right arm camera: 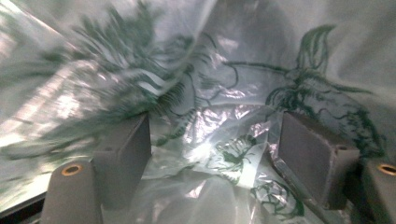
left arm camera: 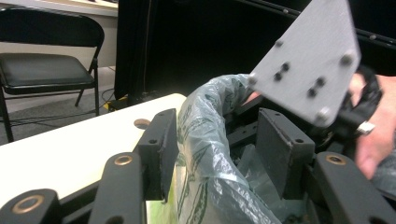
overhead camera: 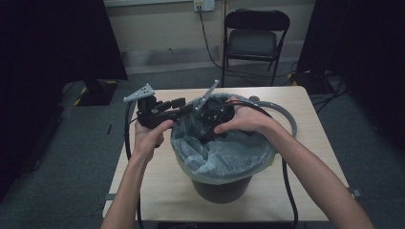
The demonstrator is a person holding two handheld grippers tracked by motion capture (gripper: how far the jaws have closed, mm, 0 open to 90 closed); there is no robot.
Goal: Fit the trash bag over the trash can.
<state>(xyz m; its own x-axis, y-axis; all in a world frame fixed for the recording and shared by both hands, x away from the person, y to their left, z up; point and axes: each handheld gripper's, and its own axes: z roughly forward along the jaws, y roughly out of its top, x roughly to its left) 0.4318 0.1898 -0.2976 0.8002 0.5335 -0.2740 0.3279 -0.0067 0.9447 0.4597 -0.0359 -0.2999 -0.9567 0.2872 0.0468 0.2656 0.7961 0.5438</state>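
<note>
Thin translucent plastic bin liner (left arm camera: 210, 154), printed with green leaves, ran right between my left tongs (left arm camera: 212, 154): one pad outside its rim, one inside, both standing clear of the film, so released. My right tongs (right arm camera: 212, 154) were down inside that liner, pads spread wide with crinkled film lying loose between them, gripping nothing. Under both tongs the liner draped over the round black bin (overhead camera: 220, 187), which stood on the pale wooden table (overhead camera: 157, 181).
</note>
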